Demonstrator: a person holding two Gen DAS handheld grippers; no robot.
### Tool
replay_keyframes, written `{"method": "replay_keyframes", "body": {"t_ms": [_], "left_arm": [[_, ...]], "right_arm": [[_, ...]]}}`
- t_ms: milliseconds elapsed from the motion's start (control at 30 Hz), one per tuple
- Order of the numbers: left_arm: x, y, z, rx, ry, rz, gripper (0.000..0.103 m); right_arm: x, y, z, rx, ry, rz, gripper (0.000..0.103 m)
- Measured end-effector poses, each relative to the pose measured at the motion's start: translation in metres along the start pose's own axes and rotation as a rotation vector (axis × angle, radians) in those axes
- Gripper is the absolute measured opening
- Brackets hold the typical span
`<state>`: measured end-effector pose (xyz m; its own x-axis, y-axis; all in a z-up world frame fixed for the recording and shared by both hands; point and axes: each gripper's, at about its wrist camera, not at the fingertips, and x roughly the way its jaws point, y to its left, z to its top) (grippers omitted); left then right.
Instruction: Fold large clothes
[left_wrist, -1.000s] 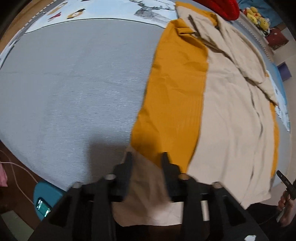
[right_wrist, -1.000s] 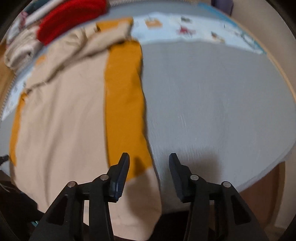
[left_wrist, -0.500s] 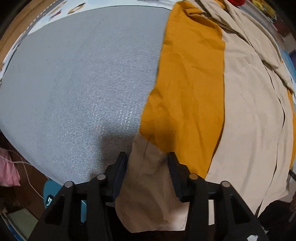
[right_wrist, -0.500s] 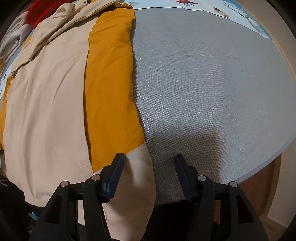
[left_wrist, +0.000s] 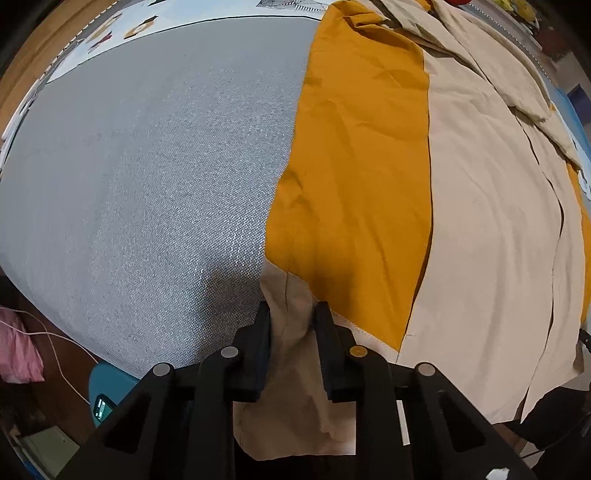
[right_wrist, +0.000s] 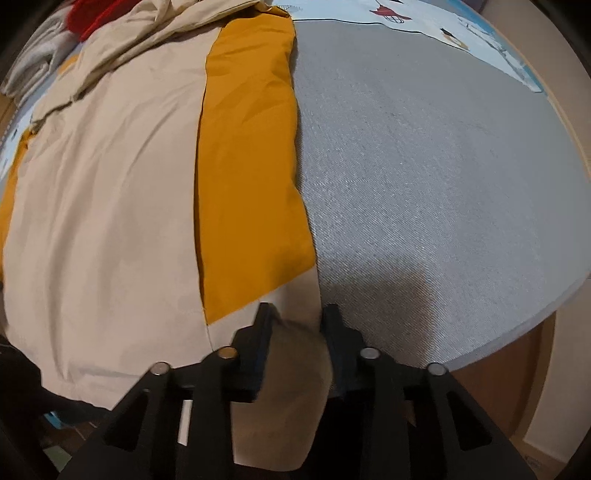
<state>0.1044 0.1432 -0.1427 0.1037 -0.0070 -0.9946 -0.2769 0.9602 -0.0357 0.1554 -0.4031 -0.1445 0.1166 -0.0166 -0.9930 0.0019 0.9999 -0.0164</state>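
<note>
A large beige and mustard-orange garment (left_wrist: 461, 221) lies spread on a grey bed cover (left_wrist: 147, 166). In the left wrist view my left gripper (left_wrist: 291, 314) has its jaws closed in on the beige hem corner (left_wrist: 291, 369), which bunches between the fingers at the bed's near edge. In the right wrist view the same garment (right_wrist: 110, 184) lies left of the grey cover (right_wrist: 443, 166). My right gripper (right_wrist: 298, 315) grips another beige hem corner (right_wrist: 295, 369), with the cloth bunched between its fingers.
A red item (right_wrist: 92, 14) and grey clothes (right_wrist: 33, 62) lie at the far end of the bed. A patterned light-blue sheet (right_wrist: 480, 40) borders the grey cover. A teal device (left_wrist: 107, 391) and pink cloth (left_wrist: 18, 354) are on the floor left.
Both grippers moved down and forward onto the garment's near hem, then their jaws narrowed from wide open to pinching the beige cloth.
</note>
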Motion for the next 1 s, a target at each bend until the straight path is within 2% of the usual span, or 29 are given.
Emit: {"method": "replay_keyframes", "body": {"t_ms": [67,133,233,267,333,400,500,567,767,833,867,1000], "left_arm": [[0.001,0.001,0.0,0.005,-0.002,0.003,0.019],[0.001,-0.002,0.005,0.008,-0.006,-0.013,0.01],[-0.003,-0.001,0.007,-0.001,-0.022,-0.026,0.006],[-0.005,-0.003,0.006,0.003,-0.031,-0.024,0.006],[-0.007,-0.005,0.003,0.014,-0.036,-0.023,0.006],[-0.004,-0.007,0.002,0.02,-0.015,-0.025,0.009],[0.002,-0.004,0.002,0.027,0.006,-0.01,0.011],[0.003,-0.005,0.002,0.03,0.006,-0.002,0.011],[0.006,-0.003,0.002,0.034,-0.006,0.007,0.009],[0.006,-0.007,0.001,0.042,-0.019,0.007,0.005],[0.005,-0.007,0.0,0.043,-0.026,0.008,0.005],[-0.017,-0.018,-0.006,0.064,-0.085,0.012,0.002]], "right_arm": [[-0.001,0.002,-0.002,-0.004,0.005,0.006,0.038],[-0.001,0.002,-0.001,-0.019,0.0,0.009,0.036],[-0.009,0.005,-0.003,-0.045,-0.03,0.008,0.008],[-0.012,0.007,-0.003,-0.044,-0.042,0.013,0.005],[-0.02,0.002,0.012,-0.016,-0.081,0.028,0.004],[-0.025,-0.007,0.012,0.039,-0.098,0.052,0.004],[-0.016,-0.019,0.014,0.069,-0.054,0.046,0.008],[-0.001,-0.02,0.007,0.066,-0.01,0.026,0.019],[-0.002,-0.013,0.009,0.041,-0.013,0.006,0.022],[-0.004,-0.009,0.013,0.032,-0.025,0.013,0.016],[-0.004,-0.009,0.014,0.027,-0.033,0.02,0.007],[-0.029,-0.011,0.011,0.03,-0.105,0.04,0.004]]}}
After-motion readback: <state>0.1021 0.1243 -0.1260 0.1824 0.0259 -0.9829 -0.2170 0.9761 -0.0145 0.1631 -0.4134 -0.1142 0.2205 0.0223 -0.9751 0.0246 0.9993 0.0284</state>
